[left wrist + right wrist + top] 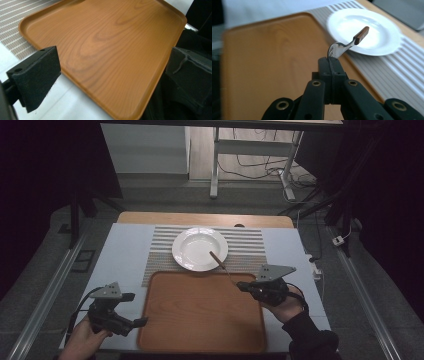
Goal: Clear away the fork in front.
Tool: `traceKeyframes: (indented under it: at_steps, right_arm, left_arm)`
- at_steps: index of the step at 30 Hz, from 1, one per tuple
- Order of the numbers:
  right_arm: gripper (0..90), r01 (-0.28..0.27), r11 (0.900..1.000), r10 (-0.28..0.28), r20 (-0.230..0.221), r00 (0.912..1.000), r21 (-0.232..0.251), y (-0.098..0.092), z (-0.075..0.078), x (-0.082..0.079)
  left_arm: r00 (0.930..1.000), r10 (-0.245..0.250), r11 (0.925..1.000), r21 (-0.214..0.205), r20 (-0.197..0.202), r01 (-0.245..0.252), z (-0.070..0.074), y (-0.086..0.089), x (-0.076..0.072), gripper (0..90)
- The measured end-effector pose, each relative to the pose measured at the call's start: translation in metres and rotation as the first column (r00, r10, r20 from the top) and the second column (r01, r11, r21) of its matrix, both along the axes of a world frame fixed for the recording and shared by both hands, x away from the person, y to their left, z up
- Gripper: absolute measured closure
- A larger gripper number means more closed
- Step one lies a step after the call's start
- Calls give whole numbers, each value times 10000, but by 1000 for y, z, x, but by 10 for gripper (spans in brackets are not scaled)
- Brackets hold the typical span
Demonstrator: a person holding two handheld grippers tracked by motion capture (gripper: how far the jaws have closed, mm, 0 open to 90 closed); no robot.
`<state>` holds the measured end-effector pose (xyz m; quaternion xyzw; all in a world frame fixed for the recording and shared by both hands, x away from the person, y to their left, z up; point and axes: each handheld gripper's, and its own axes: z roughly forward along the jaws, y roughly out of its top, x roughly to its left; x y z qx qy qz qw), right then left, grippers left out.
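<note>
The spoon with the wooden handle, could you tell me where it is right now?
The spoon is clamped by its bowl in the right gripper, above the tray's far right corner, handle toward the white plate.

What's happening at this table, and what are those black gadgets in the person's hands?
A person sits at the table with hand-held tongs in each hand. The right tongs are shut on the metal end of a piece of cutlery, its wooden handle pointing out toward the white plate on the striped mat. The left tongs are open and hold nothing, hovering by the near left corner of the wooden tray, which has nothing lying on it.
</note>
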<state>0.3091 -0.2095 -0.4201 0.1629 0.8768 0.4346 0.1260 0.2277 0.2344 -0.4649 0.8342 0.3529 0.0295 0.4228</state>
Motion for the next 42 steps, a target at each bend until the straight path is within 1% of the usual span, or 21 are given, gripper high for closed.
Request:
traceKeyframes:
  at_steps: [5, 11, 14, 15, 16, 18, 19, 20, 21, 24, 27, 28, 29, 31, 32, 36, 37, 38, 39, 40, 42]
  right_arm:
    - [900, -647, 9970, 672, -615, 9958, 429, 0, -1, -8]
    - [900, -1571, 9825, 1687, -1197, 9784, 1004, 4, -2, -17]
    - [900, -1868, 9769, 1994, -1284, 9715, 1039, 6, -2, -20]
    - [900, -2120, 9713, 2257, -1368, 9645, 1081, 9, -3, -23]
    - [900, -2247, 9683, 2390, -1427, 9605, 1094, 10, -3, -24]
    - [900, -2511, 9604, 2678, -1517, 9515, 1208, 12, -3, -27]
    - [900, -2685, 9551, 2862, -1565, 9453, 1250, 14, -3, -28]
    - [900, -2788, 9514, 2981, -1625, 9406, 1311, 15, -3, -29]
    - [900, -2915, 9475, 3108, -1642, 9362, 1315, 17, -3, -30]
    - [900, -3339, 9333, 3535, -1746, 9190, 1321, 22, -3, -34]
    - [900, -3701, 9195, 3896, -1827, 9027, 1323, 26, -3, -37]
    - [900, -3850, 9139, 4036, -1849, 8961, 1289, 27, -3, -38]
    - [900, -3933, 9106, 4113, -1851, 8925, 1271, 28, -2, -38]
    - [900, -4116, 9027, 4291, -1898, 8831, 1253, 30, -2, -40]
    - [900, -4202, 8989, 4373, -1933, 8783, 1241, 30, -2, -40]
    - [900, -4370, 8915, 4527, -1925, 8707, 1197, 32, -1, -41]
    - [900, -4370, 8915, 4527, -1925, 8707, 1197, 32, -1, -41]
    - [900, -4505, 8845, 4662, -1946, 8630, 1213, 33, 0, -42]
    - [900, -4569, 8819, 4712, -1935, 8605, 1157, 33, 0, -42]
    - [900, -4569, 8819, 4712, -1935, 8605, 1157, 33, 0, -42]
    - [900, -4749, 8733, 4872, -1954, 8512, 1085, 35, -1, -43]
  left_arm:
    - [9983, -556, 9968, 580, 153, 546, 5, -17, 13, 0]
    - [9908, -1227, 9852, 1270, 569, 1147, 12, -41, 27, 0]
    - [9831, -1662, 9772, 1460, 762, 1539, 16, -54, 35, 0]
    - [9759, -2007, 9705, 1534, 857, 1861, 18, -61, 40, 0]
    - [9759, -2007, 9705, 1534, 857, 1861, 18, -61, 40, 0]
    - [9595, -2649, 9528, 1792, 955, 2452, 20, -72, 48, 0]
    - [9595, -2649, 9528, 1792, 955, 2452, 20, -72, 48, 0]
    - [9537, -2838, 9466, 1877, 991, 2622, 21, -77, 51, 0]
    - [9419, -3200, 9334, 2041, 1020, 2950, 22, -85, 55, 0]
    - [9189, -3779, 9096, 2305, 1135, 3456, 22, -97, 60, 33]
    - [8904, -4392, 8781, 2661, 1193, 3975, 21, -107, 62, 110]
    - [8904, -4392, 8781, 2661, 1193, 3975, 21, -107, 62, 142]
    - [8690, -4805, 8542, 2872, 1177, 4334, 21, -111, 62, 192]
    - [8581, -4995, 8407, 3057, 1192, 4470, 21, -115, 61, 249]
    - [8581, -4995, 8407, 3057, 1192, 4470, 21, -115, 61, 312]
    - [8236, -5556, 8029, 3306, 1137, 4960, 20, -120, 57, 452]
    - [8170, -5648, 7964, 3366, 1167, 5025, 19, -121, 56, 452]
    - [8115, -5727, 7891, 3465, 1162, 5073, 19, -122, 55, 492]
    - [8014, -5884, 7778, 3460, 1075, 5247, 18, -123, 55, 522]
    - [7962, -5960, 7726, 3442, 1040, 5334, 18, -124, 54, 522]
    - [7778, -6217, 7510, 3525, 927, 5583, 18, -126, 52, 584]
